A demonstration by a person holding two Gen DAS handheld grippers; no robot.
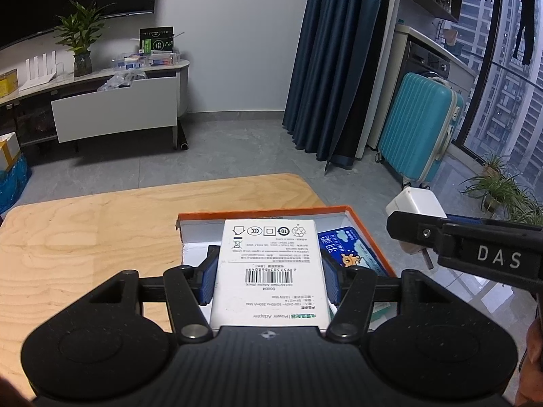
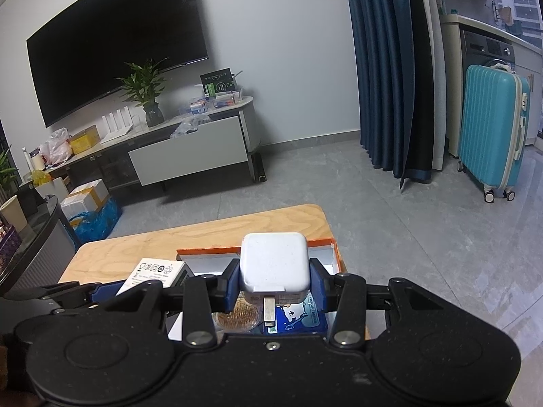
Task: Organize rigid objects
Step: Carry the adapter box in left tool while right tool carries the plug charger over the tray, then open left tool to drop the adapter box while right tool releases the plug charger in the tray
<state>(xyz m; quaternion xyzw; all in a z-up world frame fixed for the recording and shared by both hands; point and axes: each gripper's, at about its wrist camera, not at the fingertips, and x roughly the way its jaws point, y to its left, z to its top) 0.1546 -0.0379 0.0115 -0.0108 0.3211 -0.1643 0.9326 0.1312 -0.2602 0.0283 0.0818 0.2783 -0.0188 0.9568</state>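
My left gripper (image 1: 268, 276) clamps the white adapter box (image 1: 271, 271) over the orange tray (image 1: 264, 212); I'd lower it flat before releasing, while my right gripper (image 2: 275, 283) pinches the white charger (image 2: 275, 261).

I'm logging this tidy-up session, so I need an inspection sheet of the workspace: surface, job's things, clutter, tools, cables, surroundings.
Surface: light wooden table, mostly bare.
Job's things: orange-rimmed box at the table's far right corner; white power adapter carton held above it; white charger plug, prongs showing; blue card pack and a round brush inside the box.
Clutter: nothing seen on the table.
Tools: left tool shut on the carton; right tool shut on the plug.
Cables: nothing seen.
Surroundings: wall television, cluttered media cabinet, potted plant, blue curtain, turquoise suitcase, grey tiled floor.
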